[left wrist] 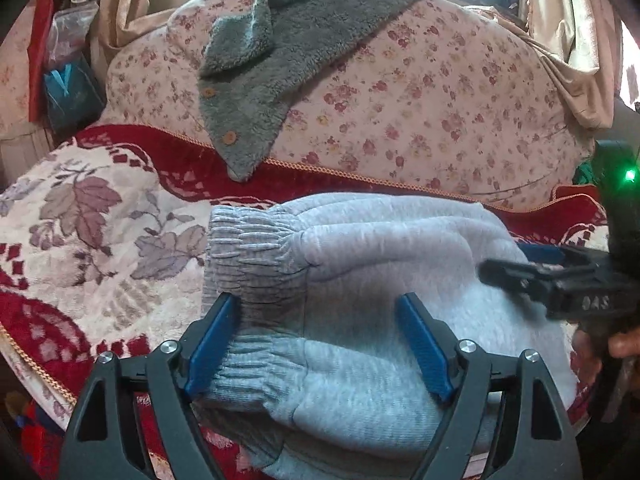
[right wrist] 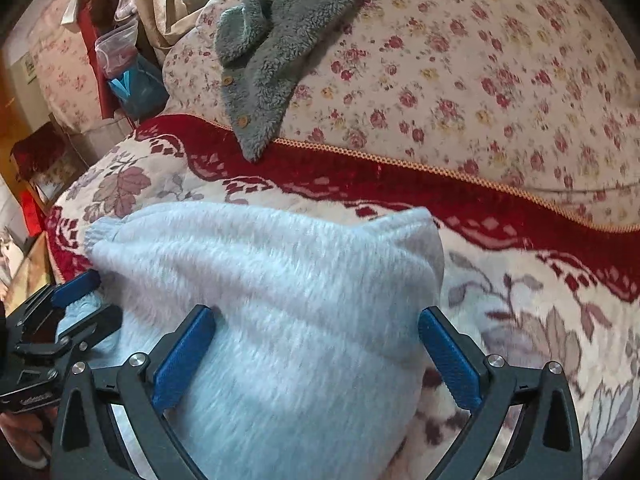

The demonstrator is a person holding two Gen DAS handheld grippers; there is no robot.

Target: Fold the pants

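The light grey pants (left wrist: pixel 380 272) lie folded in a thick bundle on the red and cream floral blanket (left wrist: pixel 92 216), ribbed cuffs (left wrist: pixel 248 248) stacked at the left end. My left gripper (left wrist: pixel 320 320) is open, its blue pads either side of the cuffs, just above the cloth. My right gripper (right wrist: pixel 316 340) is open over the bundle's right end (right wrist: pixel 280 280), holding nothing. The right gripper also shows at the right edge of the left wrist view (left wrist: pixel 568 280); the left one shows at the lower left of the right wrist view (right wrist: pixel 76 300).
A dark grey fleece garment (left wrist: pixel 288 40) with wooden buttons drapes over a floral cushion (left wrist: pixel 440 100) behind the blanket. Curtains (left wrist: pixel 568 32) and a window stand at the back. Bags and red items (right wrist: pixel 120 60) crowd the far left. The blanket's edge drops off at the left.
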